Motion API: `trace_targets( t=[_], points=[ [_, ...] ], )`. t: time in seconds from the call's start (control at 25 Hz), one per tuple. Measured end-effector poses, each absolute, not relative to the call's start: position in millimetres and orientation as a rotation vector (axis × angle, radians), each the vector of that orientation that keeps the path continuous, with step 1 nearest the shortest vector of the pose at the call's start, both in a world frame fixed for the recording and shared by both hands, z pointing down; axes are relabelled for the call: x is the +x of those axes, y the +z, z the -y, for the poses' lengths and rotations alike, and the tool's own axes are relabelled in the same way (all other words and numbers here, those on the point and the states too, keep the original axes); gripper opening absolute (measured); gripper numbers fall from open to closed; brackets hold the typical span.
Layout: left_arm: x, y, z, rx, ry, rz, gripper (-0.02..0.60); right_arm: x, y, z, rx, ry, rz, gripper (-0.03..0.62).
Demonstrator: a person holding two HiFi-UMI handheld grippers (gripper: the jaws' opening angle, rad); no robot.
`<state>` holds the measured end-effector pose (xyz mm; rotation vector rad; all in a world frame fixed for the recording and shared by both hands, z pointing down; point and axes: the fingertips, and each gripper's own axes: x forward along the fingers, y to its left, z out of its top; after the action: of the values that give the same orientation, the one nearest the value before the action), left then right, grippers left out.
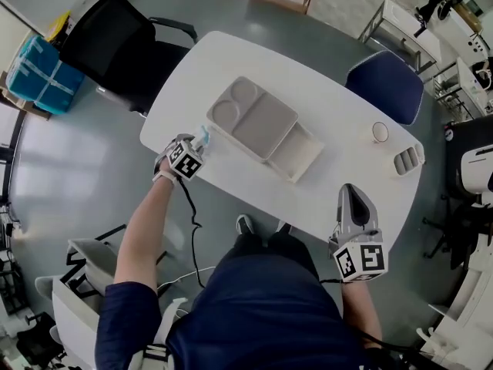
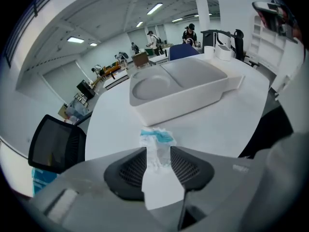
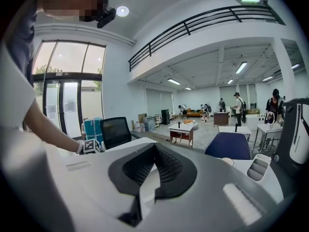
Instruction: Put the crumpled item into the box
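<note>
No legible text, labels, brands or numbers anywhere

The light is bright, even and indoor. Ceiling strip lights [image 2: 75,40] glow overhead in the left gripper view. In the right gripper view, tall windows [image 3: 63,86] at the far left are nearly washed out. The white table [image 1: 231,60] reads very bright, with only soft, faint shadows. The grey floor [image 1: 54,160] carries a pale sheen at the left. All three views are fisheye: straight lines bow and the corners fall to black. The crumpled item [image 2: 157,138] is fairly sharp, while the far room is slightly soft.
</note>
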<state>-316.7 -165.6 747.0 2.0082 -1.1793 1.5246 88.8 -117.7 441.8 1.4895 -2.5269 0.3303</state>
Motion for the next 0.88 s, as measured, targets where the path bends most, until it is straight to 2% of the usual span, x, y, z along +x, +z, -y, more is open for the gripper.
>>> trace_targets(
  t=[0.24, 0.32, 0.48, 0.88],
  points=[
    [-318, 773, 163, 1.916, 1.613, 1.07, 0.153, 105, 450, 115, 1.55, 0.357, 2.487, 0.003],
    [-318, 770, 165, 1.91, 1.639, 1.074, 0.133, 109, 451, 114, 1.561, 0.358, 2.481, 0.003],
    [-314, 773, 162, 1.912, 1.622, 1.073, 0.021, 115, 453, 113, 1.568, 0.372, 2.479, 0.003],
    [-305, 756, 155, 1.904, 1.549, 1.147, 0.008, 102, 455, 113, 1.494, 0.373, 2.518, 0.003]
  ],
)
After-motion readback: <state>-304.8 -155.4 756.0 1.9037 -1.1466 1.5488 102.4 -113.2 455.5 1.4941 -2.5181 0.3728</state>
